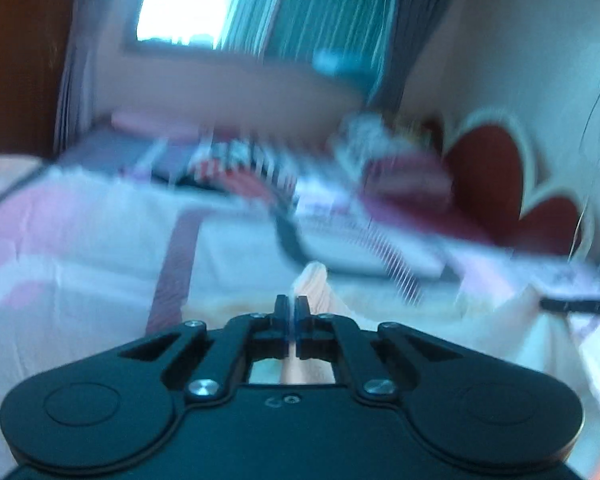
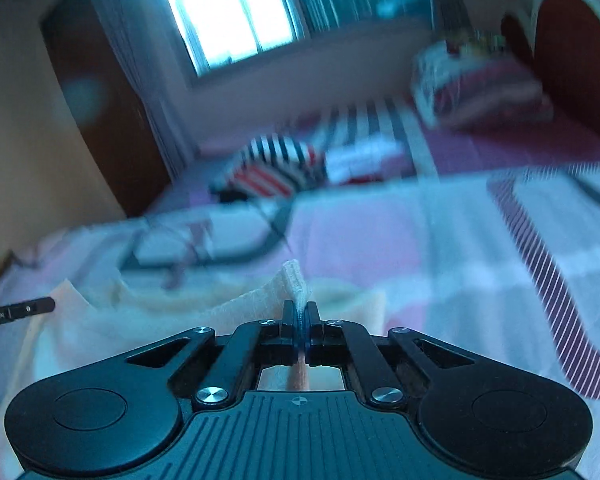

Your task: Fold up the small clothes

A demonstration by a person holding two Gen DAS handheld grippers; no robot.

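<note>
A small pale cream-peach garment point(image 1: 320, 284) hangs between my two grippers above the bed. My left gripper point(image 1: 292, 308) is shut on one edge of it; a fold sticks up past the fingertips. My right gripper point(image 2: 301, 312) is shut on another edge of the garment point(image 2: 292, 280), whose ribbed hem pokes up between the fingers. The cloth sags toward the left of the right wrist view. The other gripper's tip shows at the right edge of the left wrist view point(image 1: 580, 305) and at the left edge of the right wrist view point(image 2: 20, 310). Both views are motion-blurred.
The bed has a pink-and-white sheet point(image 2: 420, 248). A pile of striped red, black and white clothes point(image 2: 284, 164) lies further back. A red headboard point(image 1: 492, 176) stands at the right, a window with curtains point(image 2: 228, 12) behind, a dark wooden door point(image 2: 100, 120) at the left.
</note>
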